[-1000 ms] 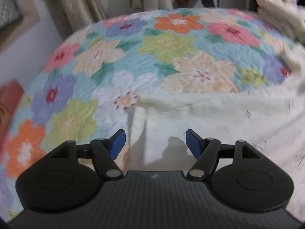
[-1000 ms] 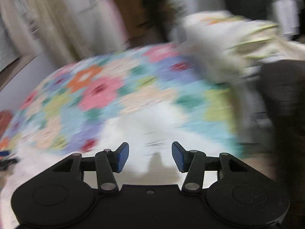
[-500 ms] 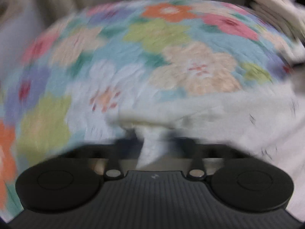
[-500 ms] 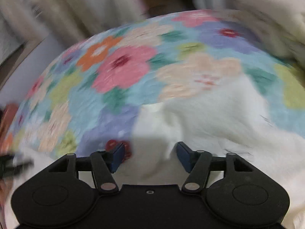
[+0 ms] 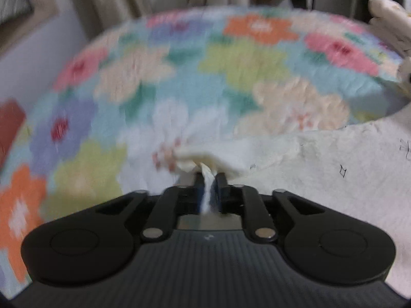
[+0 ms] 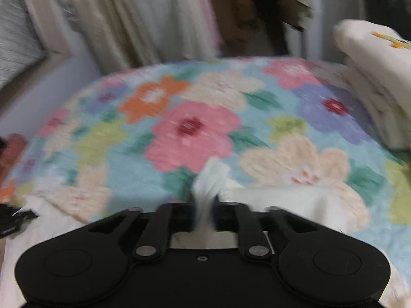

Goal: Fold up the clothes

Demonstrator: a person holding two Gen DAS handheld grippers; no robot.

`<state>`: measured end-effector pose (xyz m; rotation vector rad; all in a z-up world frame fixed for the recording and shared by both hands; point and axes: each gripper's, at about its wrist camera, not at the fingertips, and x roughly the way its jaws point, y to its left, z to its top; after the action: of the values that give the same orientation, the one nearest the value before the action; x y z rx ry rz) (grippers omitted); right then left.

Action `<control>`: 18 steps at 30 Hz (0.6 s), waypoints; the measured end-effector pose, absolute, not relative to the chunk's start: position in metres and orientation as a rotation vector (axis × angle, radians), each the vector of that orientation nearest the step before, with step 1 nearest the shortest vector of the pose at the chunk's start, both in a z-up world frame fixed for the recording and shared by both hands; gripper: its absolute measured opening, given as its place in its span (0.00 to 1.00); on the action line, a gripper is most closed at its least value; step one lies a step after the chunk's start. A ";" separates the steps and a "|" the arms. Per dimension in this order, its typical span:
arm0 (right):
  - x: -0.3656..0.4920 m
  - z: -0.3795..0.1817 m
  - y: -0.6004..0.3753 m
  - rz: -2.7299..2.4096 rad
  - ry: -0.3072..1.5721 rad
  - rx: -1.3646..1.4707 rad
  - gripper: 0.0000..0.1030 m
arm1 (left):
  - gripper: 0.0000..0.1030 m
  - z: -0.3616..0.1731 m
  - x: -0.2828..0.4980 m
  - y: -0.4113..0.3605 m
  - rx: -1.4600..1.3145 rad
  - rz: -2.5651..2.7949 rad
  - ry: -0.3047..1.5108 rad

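Gripping: both tongs pinch bunched edge fabric of the white garment (image 5: 321, 174), lying on the floral quilt (image 5: 231, 77) of a bed.
Left tongs (image 5: 208, 182): nearly together, clamped on a twisted tuft of the garment's left top corner; they have just eased open slightly, cloth between the pads.
Right tongs (image 6: 205, 205): have just been closing, now clamped on a raised white tuft of the same garment (image 6: 282, 200).
Garment position: spread flat, near side of the bed; in the left view it runs rightward from the tongs, in the right view it runs both sides below the tongs.
Key relation: held edge is the far edge, long axis running left-right between the two grips; body of the cloth lies toward the person, bare quilt beyond.
Nearer hand: neither, each holds its own end.
Step guess: edge pickup done, fold likely follows.
Other: folded cream stack (image 6: 372, 71) at right, well apart.
Blur: heavy, both views.
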<state>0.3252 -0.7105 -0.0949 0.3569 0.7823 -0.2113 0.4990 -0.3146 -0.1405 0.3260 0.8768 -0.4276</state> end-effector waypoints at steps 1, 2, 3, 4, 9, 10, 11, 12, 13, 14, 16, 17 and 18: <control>0.314 -0.089 -0.707 -0.210 0.753 0.377 0.36 | 0.39 -0.137 0.493 -0.311 0.310 -0.425 0.871; 0.302 -0.083 -0.704 -0.208 0.724 0.397 0.46 | 0.48 -0.133 0.484 -0.306 0.291 -0.437 0.859; 0.291 -0.077 -0.701 -0.207 0.696 0.417 0.56 | 0.60 -0.125 0.473 -0.298 0.266 -0.454 0.842; 0.279 -0.072 -0.698 -0.205 0.672 0.441 0.57 | 0.64 -0.119 0.461 -0.290 0.249 -0.465 0.829; 0.214 -0.048 -0.673 -0.170 0.656 0.515 0.58 | 0.64 -0.095 0.385 -0.250 0.252 -0.462 0.851; 0.201 -0.045 -0.666 -0.164 0.658 0.526 0.58 | 0.64 -0.091 0.368 -0.241 0.251 -0.459 0.863; 0.186 -0.042 -0.657 -0.158 0.659 0.525 0.58 | 0.64 -0.088 0.351 -0.231 0.241 -0.456 0.872; 0.172 -0.039 -0.648 -0.151 0.661 0.523 0.58 | 0.64 -0.086 0.333 -0.220 0.228 -0.449 0.881; 0.158 -0.036 -0.638 -0.145 0.665 0.511 0.59 | 0.66 -0.083 0.316 -0.208 0.214 -0.442 0.889; 0.149 -0.036 -0.620 -0.143 0.692 0.422 0.63 | 0.67 -0.080 0.299 -0.196 0.200 -0.434 0.898; 0.130 -0.036 -0.583 -0.140 0.745 0.242 0.64 | 0.68 -0.077 0.264 -0.169 0.148 -0.412 0.910; 0.122 -0.038 -0.562 -0.147 0.779 0.138 0.64 | 0.69 -0.076 0.247 -0.156 0.121 -0.400 0.916; 0.111 -0.041 -0.542 -0.148 0.798 0.052 0.64 | 0.69 -0.078 0.231 -0.142 0.080 -0.389 0.930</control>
<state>0.1112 -0.5418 -0.0409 0.0517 0.7982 -0.1479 0.2310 -0.1423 -0.0778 0.0801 0.9299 -0.3889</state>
